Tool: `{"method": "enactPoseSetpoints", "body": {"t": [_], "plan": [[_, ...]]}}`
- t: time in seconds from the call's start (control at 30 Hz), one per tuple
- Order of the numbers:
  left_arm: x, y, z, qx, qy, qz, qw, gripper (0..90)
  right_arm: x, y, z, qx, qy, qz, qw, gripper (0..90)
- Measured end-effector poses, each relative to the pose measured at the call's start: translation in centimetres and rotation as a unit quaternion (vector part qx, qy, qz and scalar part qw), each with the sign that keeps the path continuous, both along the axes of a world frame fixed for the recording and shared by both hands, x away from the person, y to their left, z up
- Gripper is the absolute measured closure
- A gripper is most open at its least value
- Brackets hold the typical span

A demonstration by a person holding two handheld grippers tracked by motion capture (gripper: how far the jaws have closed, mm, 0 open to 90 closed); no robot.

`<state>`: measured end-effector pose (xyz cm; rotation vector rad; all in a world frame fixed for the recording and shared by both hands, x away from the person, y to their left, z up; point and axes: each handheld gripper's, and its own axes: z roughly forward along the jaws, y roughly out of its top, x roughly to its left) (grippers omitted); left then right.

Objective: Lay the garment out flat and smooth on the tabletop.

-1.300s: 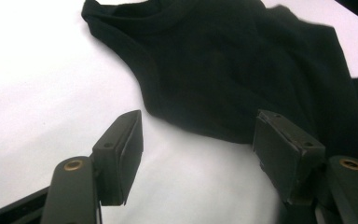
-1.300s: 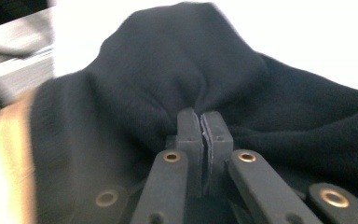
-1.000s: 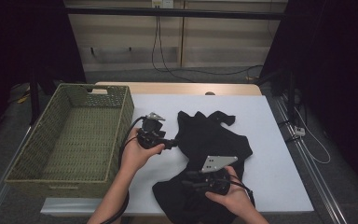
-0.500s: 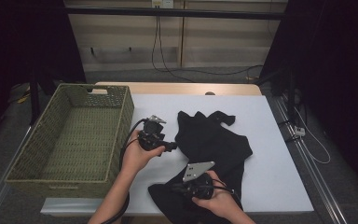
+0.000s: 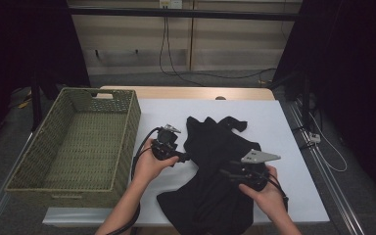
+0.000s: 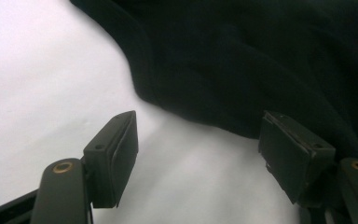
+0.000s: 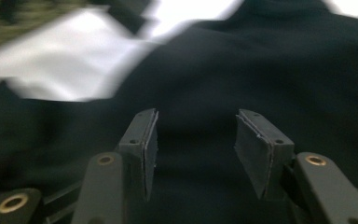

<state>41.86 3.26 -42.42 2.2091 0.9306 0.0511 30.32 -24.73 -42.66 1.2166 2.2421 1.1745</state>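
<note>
A black piece of clothing (image 5: 215, 166) lies crumpled in the middle of the white table (image 5: 284, 122), a bit toward the bottom of the high view, with one corner hanging near the bottom edge. It looks like the person is trying to sort it out or fold it, so both tools sit right at the cloth. The left tool (image 5: 182, 157) points at the cloth's left edge from the bare table. In the left gripper view its jaws stand apart with nothing between them, and the dark edge of the cloth (image 6: 242, 70) lies just past the pads (image 6: 116, 154). The right tool (image 5: 227, 172) hangs over the lower right part of the cloth. Its jaws have just been opening, and in the right gripper view they stand apart over the dark cloth (image 7: 242, 60) and do not pinch it. A green woven basket (image 5: 127, 122) stands at the left of the high view, near the left hand (image 5: 149, 164), so that side is tight. The upper right of the table is bare, with lots of room to spread the cloth out.
</note>
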Motion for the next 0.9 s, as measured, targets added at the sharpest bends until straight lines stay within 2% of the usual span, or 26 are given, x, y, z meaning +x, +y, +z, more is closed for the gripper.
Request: {"method": "enactPoseSetpoints", "body": {"t": [0.03, 0.13, 0.23, 0.33, 0.37, 0.4, 0.43, 0.47, 0.57, 0.67, 0.77, 0.83, 0.9], "plan": [[0.0, -0.2, -0.1, 0.0, -0.001, 0.001, 1.0, 29.0, 0.0, -0.7, -0.2, -0.004, 0.0, -0.015, 0.9999, 44.4], [0.2, -0.7, -0.5, 0.006, -0.004, 0.001, 1.0, 28.9, 0.1, -1.5, -1.0, -0.013, 0.015, -0.036, 0.9992, 42.2], [0.5, -1.3, -1.1, 0.013, -0.009, 0.003, 0.9999, 27.4, 0.1, -1.6, -1.6, -0.058, 0.011, -0.045, 0.9972, 40.7], [0.7, -1.7, -1.5, 0.02, -0.014, 0.006, 0.9997, 26.0, 0.1, -1.3, -2.8, -0.071, 0.032, -0.043, 0.996, 44.9], [0.9, -1.9, -1.7, 0.019, -0.014, 0.006, 0.9997, 26.0, 0.2, -1.3, -2.9, -0.061, 0.025, -0.037, 0.9971, 57.6], [0.9, -2.1, -1.8, 0.018, -0.018, 0.008, 0.9997, 26.3, 0.2, -1.4, -2.9, -0.054, 0.031, -0.023, 0.9978, 70.7], [1.0, -2.2, -1.8, 0.019, -0.017, 0.006, 0.9997, 26.7, 0.3, -1.3, -2.7, -0.06, 0.033, -0.019, 0.9975, 80.4], [1.1, -2.4, -1.9, 0.018, -0.021, 0.01, 0.9996, 27.2, 0.4, -1.4, -2.7, -0.068, 0.03, -0.016, 0.9971, 85.9], [1.3, -2.5, -1.6, 0.016, -0.025, 0.011, 0.9995, 26.8, 0.7, -2.1, -2.5, -0.05, 0.043, -0.018, 0.9977, 87.5], [1.4, -2.1, -0.9, 0.003, -0.029, 0.012, 0.9995, 26.4, 0.5, -3.4, -2.2, -0.054, 0.034, -0.036, 0.9973, 87.6], [1.5, -1.7, -0.6, 0.001, -0.03, 0.017, 0.9994, 26.0, 0.3, -5.2, -1.7, -0.055, 0.032, -0.06, 0.9962, 87.5], [1.5, -1.4, -0.6, 0.003, -0.029, 0.02, 0.9994, 26.0, 0.2, -6.0, -1.8, -0.045, 0.037, -0.059, 0.9966, 86.3], [1.5, -1.1, -0.6, 0.004, -0.028, 0.023, 0.9993, 26.2, 0.0, -6.1, -1.8, -0.048, 0.023, -0.064, 0.9966, 82.5]]}}
